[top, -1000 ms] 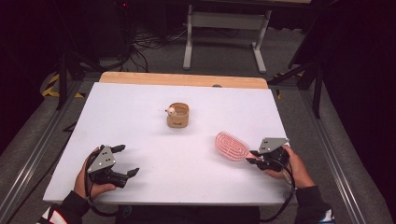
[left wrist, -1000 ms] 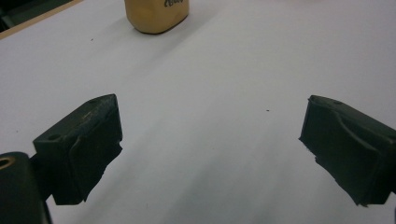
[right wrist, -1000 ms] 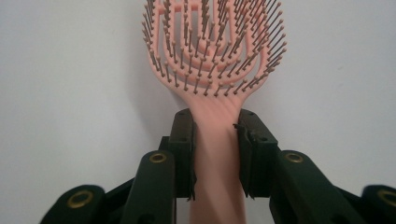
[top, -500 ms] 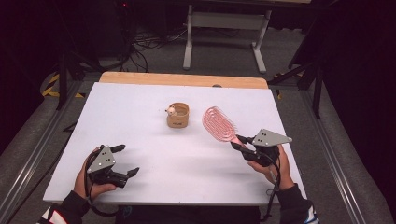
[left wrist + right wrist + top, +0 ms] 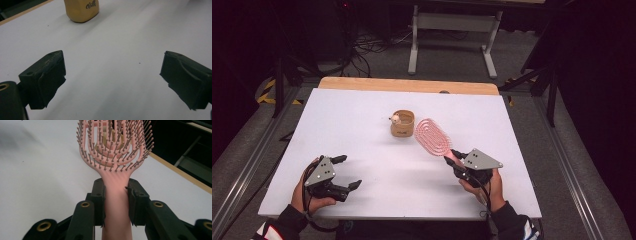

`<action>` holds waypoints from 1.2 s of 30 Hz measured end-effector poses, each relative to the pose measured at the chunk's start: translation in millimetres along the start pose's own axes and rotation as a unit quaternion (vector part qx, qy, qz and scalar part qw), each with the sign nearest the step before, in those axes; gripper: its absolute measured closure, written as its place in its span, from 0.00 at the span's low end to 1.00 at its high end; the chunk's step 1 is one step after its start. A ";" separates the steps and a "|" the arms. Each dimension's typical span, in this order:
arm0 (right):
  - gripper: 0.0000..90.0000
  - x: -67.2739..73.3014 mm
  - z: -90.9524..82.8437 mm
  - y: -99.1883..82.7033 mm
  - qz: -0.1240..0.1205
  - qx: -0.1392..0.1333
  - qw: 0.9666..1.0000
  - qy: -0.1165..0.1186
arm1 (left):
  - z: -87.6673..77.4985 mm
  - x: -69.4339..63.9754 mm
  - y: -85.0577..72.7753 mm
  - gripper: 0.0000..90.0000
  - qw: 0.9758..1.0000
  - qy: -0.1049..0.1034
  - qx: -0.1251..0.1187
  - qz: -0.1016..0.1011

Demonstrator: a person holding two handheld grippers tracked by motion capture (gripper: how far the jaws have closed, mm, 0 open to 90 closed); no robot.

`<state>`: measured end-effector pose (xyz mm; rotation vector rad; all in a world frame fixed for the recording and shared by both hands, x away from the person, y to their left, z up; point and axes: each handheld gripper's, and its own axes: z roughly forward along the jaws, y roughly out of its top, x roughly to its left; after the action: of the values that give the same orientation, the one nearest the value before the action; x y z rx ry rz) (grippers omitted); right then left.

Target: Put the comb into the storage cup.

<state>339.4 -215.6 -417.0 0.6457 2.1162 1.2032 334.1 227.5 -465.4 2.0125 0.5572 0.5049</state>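
A pink vented hairbrush (image 5: 432,137) (image 5: 114,152) is held by its handle in my right gripper (image 5: 451,159) (image 5: 115,195), which is shut on it. The brush head points toward a small tan wooden cup (image 5: 402,123) (image 5: 81,10) near the table's middle. In the right gripper view the cup shows through the brush's openings. My left gripper (image 5: 345,171) (image 5: 112,77) rests open at the front left of the white table (image 5: 362,120), with nothing between its jaws.
A wooden strip (image 5: 407,85) runs along the table's far edge. Beyond it stand a white metal frame (image 5: 452,30), cables and dark stands on the grey floor. Metal rails (image 5: 247,165) flank the table.
My right gripper has carried the hairbrush up and to the left, from the table's right side toward the wooden cup. The left gripper has stayed put.
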 end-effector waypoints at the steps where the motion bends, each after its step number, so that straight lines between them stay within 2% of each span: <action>1: 0.78 3.5 1.1 -1.9 0.001 -0.001 1.000 -0.001 | 0.2 -0.5 0.7 0.08 1.000 -0.002 -0.003 -0.002; 3: 0.78 8.3 3.5 -4.0 0.005 -0.003 1.000 0.009 | 1.4 -1.4 1.1 0.09 1.000 -0.008 -0.012 -0.016; 7: 0.78 14.0 6.9 -3.3 -0.002 -0.004 1.000 0.015 | 5.9 -4.5 3.5 0.11 0.999 -0.012 -0.016 -0.029; 10: 0.78 17.0 8.3 -2.6 -0.002 -0.008 1.000 0.015 | 8.7 -6.6 6.5 0.13 0.999 -0.016 -0.019 -0.032; 12: 0.78 21.3 6.8 -1.7 -0.008 -0.026 1.000 0.006 | 10.2 -8.1 8.0 0.13 0.999 -0.020 -0.023 -0.033; 14: 0.78 23.4 6.4 0.9 -0.006 -0.034 0.999 0.017 | 11.0 -9.5 9.0 0.13 0.999 -0.020 -0.022 -0.030; 19: 0.78 29.0 9.2 3.4 -0.008 -0.040 0.999 0.010 | 10.5 -8.8 8.0 0.13 0.999 -0.018 -0.021 -0.032; 20: 0.78 28.8 9.9 3.9 -0.006 -0.040 0.999 0.015 | 10.3 -8.3 7.9 0.13 0.999 -0.019 -0.021 -0.033; 24: 0.78 30.5 10.2 4.9 -0.003 -0.052 0.999 0.010 | 10.2 -8.7 8.2 0.13 0.999 -0.019 -0.021 -0.032; 25: 0.78 32.3 9.5 5.8 -0.003 -0.064 0.998 0.002 | 10.6 -8.6 8.5 0.13 0.999 -0.019 -0.024 -0.035; 29: 0.78 33.9 10.5 8.4 -0.008 -0.071 0.997 -0.005 | 10.5 -8.1 9.5 0.13 0.999 -0.019 -0.025 -0.035; 31: 0.78 33.5 11.4 10.2 -0.006 -0.078 0.997 -0.007 | 9.8 -7.6 10.1 0.13 0.999 -0.018 -0.029 -0.038; 32: 0.78 32.9 12.3 11.8 -0.002 -0.084 0.996 -0.018 | 9.6 -6.8 10.8 0.12 0.999 -0.015 -0.031 -0.037; 36: 0.78 31.1 14.1 14.6 0.002 -0.088 0.996 -0.022 | 11.7 -6.1 14.8 0.13 0.999 -0.015 -0.036 -0.036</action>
<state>329.5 -179.8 -418.1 0.5912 1.9467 1.3483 338.4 209.4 -458.6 1.9205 0.5833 0.4455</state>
